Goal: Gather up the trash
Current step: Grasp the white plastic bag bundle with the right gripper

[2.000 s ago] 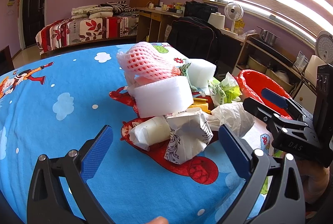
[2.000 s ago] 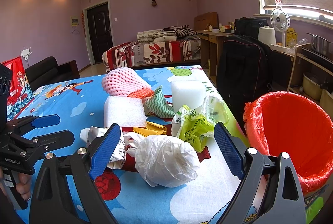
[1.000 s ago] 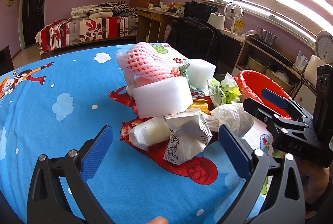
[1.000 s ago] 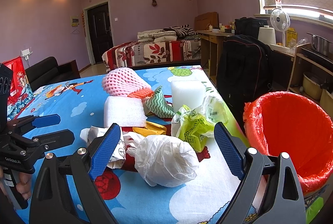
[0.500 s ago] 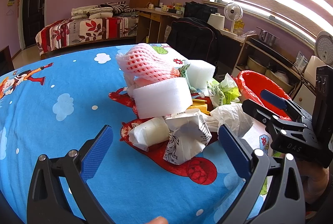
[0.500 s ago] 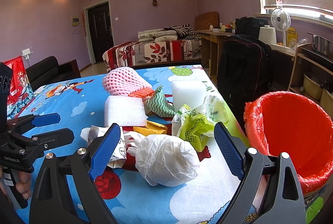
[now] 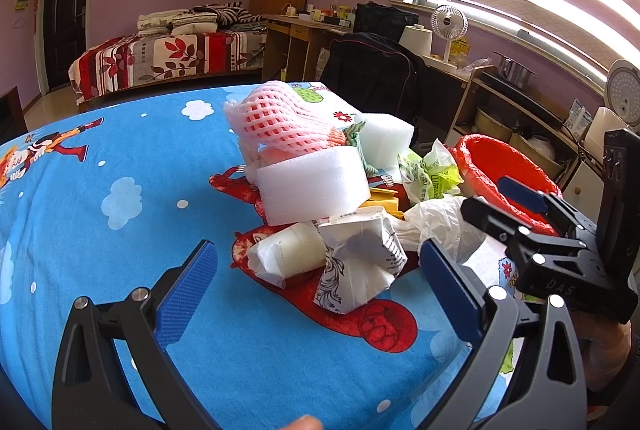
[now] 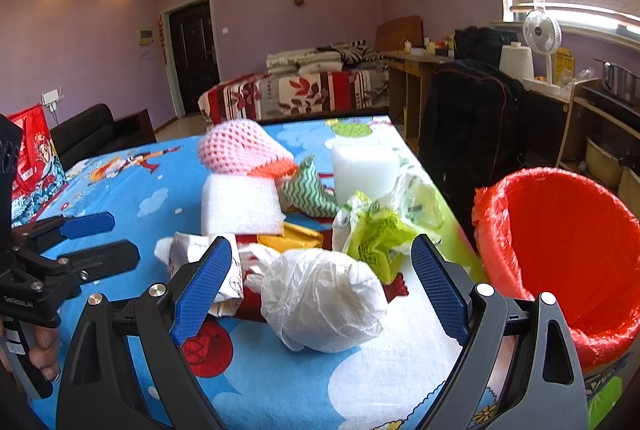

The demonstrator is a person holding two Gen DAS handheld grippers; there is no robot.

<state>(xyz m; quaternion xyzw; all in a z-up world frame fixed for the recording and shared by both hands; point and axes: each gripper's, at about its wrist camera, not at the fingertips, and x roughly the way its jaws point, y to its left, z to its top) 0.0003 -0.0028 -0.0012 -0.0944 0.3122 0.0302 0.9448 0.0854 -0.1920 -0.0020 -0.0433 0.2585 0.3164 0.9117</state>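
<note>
A heap of trash lies on the blue cartoon tablecloth (image 7: 100, 158): a pink foam net (image 7: 276, 118), a white foam block (image 7: 312, 186), a crumpled printed paper (image 7: 360, 262), a white plastic bag ball (image 8: 324, 298) and a green bag (image 8: 380, 230). My left gripper (image 7: 316, 282) is open and empty, just short of the crumpled paper. My right gripper (image 8: 320, 278) is open and empty, with the white bag ball between its fingers. A bin with a red liner (image 8: 560, 250) stands at the table's right edge.
A second white foam block (image 8: 364, 170), a green zigzag cloth (image 8: 312, 190) and a yellow packet (image 8: 292, 238) lie in the heap. A black backpack (image 8: 472, 118) stands behind the table. A bed, a desk and shelves line the room's far side.
The right wrist view has shifted slightly closer to the heap and blurs a little. The left gripper has barely moved. Both stay open.
</note>
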